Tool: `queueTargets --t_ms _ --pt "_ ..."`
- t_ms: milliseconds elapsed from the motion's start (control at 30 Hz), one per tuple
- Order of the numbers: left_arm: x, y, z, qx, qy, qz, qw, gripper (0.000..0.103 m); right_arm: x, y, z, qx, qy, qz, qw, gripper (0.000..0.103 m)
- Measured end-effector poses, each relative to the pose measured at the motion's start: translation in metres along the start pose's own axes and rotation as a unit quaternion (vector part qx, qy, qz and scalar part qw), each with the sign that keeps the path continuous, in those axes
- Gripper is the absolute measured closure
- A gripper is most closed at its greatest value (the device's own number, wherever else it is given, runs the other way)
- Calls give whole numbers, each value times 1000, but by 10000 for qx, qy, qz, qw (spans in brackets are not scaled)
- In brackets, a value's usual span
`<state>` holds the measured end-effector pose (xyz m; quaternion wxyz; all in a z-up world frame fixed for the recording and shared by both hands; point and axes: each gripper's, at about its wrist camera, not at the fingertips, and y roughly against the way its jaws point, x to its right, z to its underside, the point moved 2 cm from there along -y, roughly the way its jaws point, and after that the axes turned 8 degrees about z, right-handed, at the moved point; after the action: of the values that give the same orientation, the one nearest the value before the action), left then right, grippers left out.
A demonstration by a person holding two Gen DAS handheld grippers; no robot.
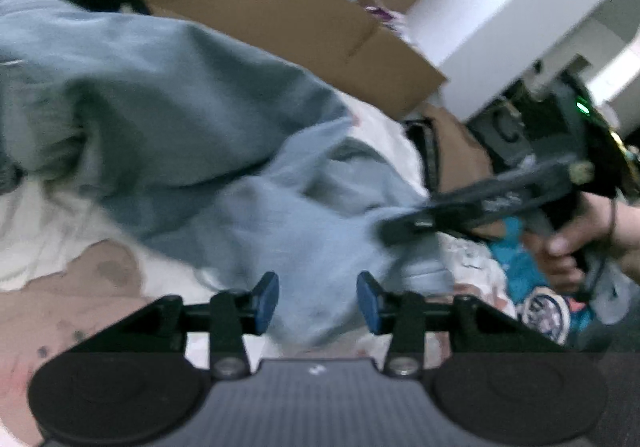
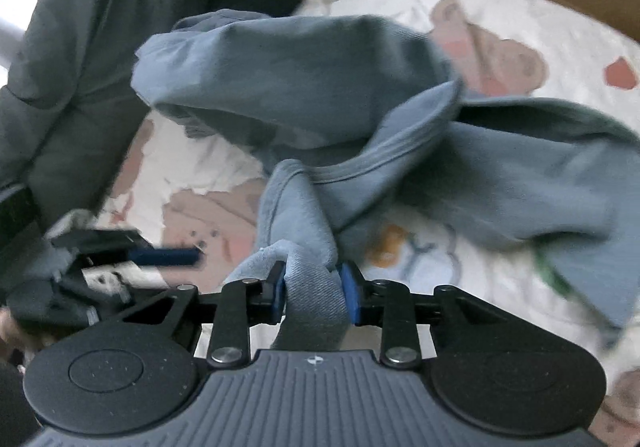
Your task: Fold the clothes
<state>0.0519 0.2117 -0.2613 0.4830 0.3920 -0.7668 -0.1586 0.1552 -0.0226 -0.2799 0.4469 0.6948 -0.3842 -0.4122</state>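
Blue-grey garment (image 2: 360, 95); white bear-print sheet (image 2: 520, 7); blue claw pads (image 2: 350, 297).

Blue garment (image 2: 320, 95) soft matt knit; sheet (image 2: 520, 7) printed cotton.

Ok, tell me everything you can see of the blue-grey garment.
The blue-grey garment looks like soft, thick sweatshirt knit with a stitched hem. It lies crumpled and twisted, unfolded, on a white bear-print sheet. One bunched end is lifted and pinched in the right hand-held gripper. The left hand-held gripper is open, its blue pads apart, with the cloth just beyond them.
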Motion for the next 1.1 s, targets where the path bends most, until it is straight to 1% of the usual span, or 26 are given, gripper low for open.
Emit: queueTargets --t_ms 67,167,233,300,467,600,800,833,867,900,967,1033,1100 --pt "-5 9 -1 59 98 -134 9998 57 9 11 1 -40 141 250 9996 73" --pt "-16 28 -5 268 356 -462 9979 50 29 32 3 -96 279 620 9976 73" --pt "-24 41 -8 406 527 -680 9955 48 44 47 6 -135 328 890 9954 73" --pt "-32 54 -10 545 698 -897 9920 47 62 62 11 -170 338 1171 9924 73" --pt "-48 80 -20 907 1071 -1203 9828 46 98 94 25 -255 320 1720 9843 74" --pt "-52 92 -31 1112 1249 -1327 9770 46 129 121 37 -295 202 2113 9768 75" --pt "-45 106 -43 1178 1186 -1504 9744 46 165 151 44 -290 -89 2262 9736 77" --pt "-44 108 -45 1186 1177 -1516 9742 46 169 155 44 -290 -127 2310 9724 78" --pt "-43 110 -46 1195 1168 -1528 9740 46 175 159 44 -278 -155 2399 9703 84" --pt "-42 113 -48 1204 1159 -1539 9739 46 180 162 42 -258 -208 2601 9650 84" --pt "-40 117 -51 1212 1139 -1568 9735 46 193 173 40 -178 -420 2726 9610 83" --pt "-37 121 -52 1201 1108 -1627 9731 45 203 186 38 -44 -698 2722 9597 82" --pt "-36 126 -54 1207 1098 -1686 9721 44 205 198 35 98 -824 2674 9600 82"
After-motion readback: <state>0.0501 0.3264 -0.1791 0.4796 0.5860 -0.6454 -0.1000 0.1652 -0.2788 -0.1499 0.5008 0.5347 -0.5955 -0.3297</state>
